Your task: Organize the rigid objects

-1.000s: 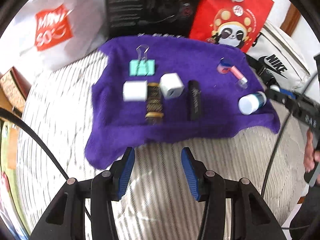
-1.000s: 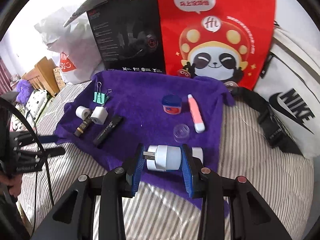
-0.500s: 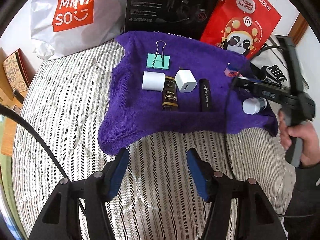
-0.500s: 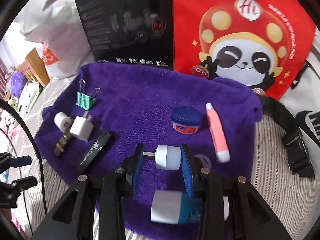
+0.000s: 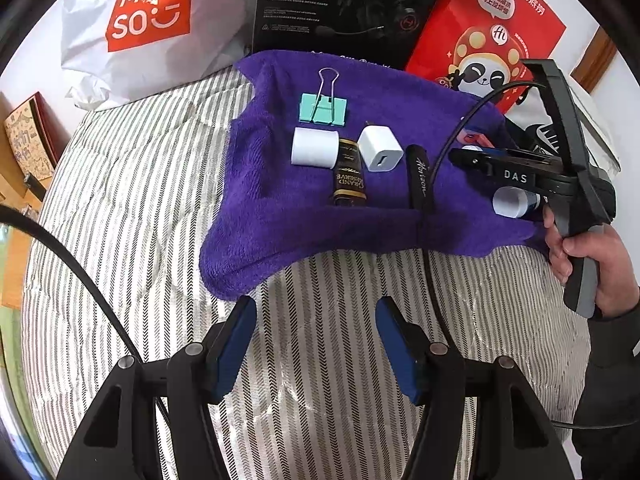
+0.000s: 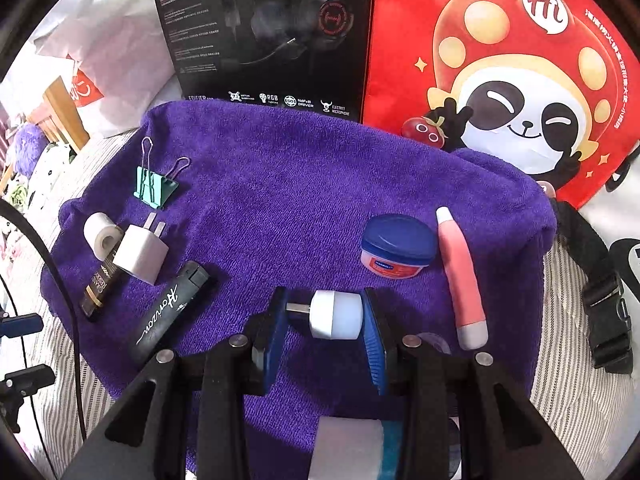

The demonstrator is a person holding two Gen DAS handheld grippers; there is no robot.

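Note:
My right gripper (image 6: 326, 320) is shut on a small white USB night light (image 6: 336, 320), held above the purple towel (image 6: 280, 184). On the towel lie a teal binder clip (image 6: 154, 188), a white tape roll (image 6: 102, 234), a white charger cube (image 6: 140, 254), a brown-gold tube (image 6: 98, 286), a black "Horizon" stick (image 6: 168, 310), a blue-lidded jar (image 6: 396, 246) and a pink tube (image 6: 460, 276). A white and blue bottle (image 6: 356, 450) lies under my right gripper. My left gripper (image 5: 316, 342) is open and empty over the striped bed, short of the towel (image 5: 280, 208).
A black headset box (image 6: 264, 28), a red panda bag (image 6: 512, 72) and a white Miniso bag (image 5: 148, 20) stand behind the towel. A white Nike bag with black strap (image 6: 600, 312) lies at the right. The right hand-held gripper (image 5: 532, 176) shows in the left wrist view.
My right gripper has carried the night light forward over the towel, leaving the white and blue bottle behind it. My left gripper has pulled back a little and stays open.

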